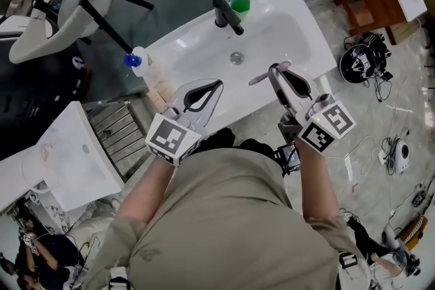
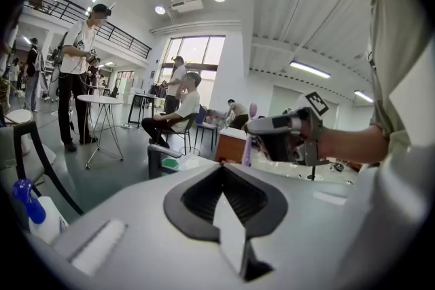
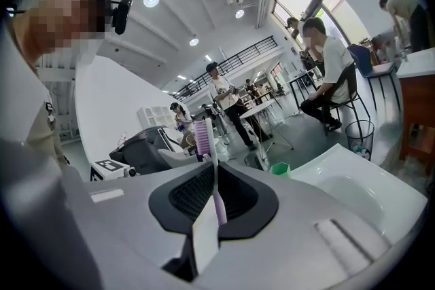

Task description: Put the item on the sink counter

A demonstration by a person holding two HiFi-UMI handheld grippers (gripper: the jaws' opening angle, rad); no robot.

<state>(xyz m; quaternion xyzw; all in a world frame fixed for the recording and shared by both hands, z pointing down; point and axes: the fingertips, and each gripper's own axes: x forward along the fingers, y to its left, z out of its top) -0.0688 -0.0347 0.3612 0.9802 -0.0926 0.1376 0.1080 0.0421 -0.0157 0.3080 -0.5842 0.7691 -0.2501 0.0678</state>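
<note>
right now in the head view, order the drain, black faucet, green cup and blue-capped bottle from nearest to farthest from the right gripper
1. drain, in the middle, just left of the right gripper, whose jaws hold the toothbrush
2. black faucet and green cup, at the back, too close to call
3. blue-capped bottle, far left

Toothbrush handle end hidden between right tongs, blue-capped bottle cut off at left edge
</note>
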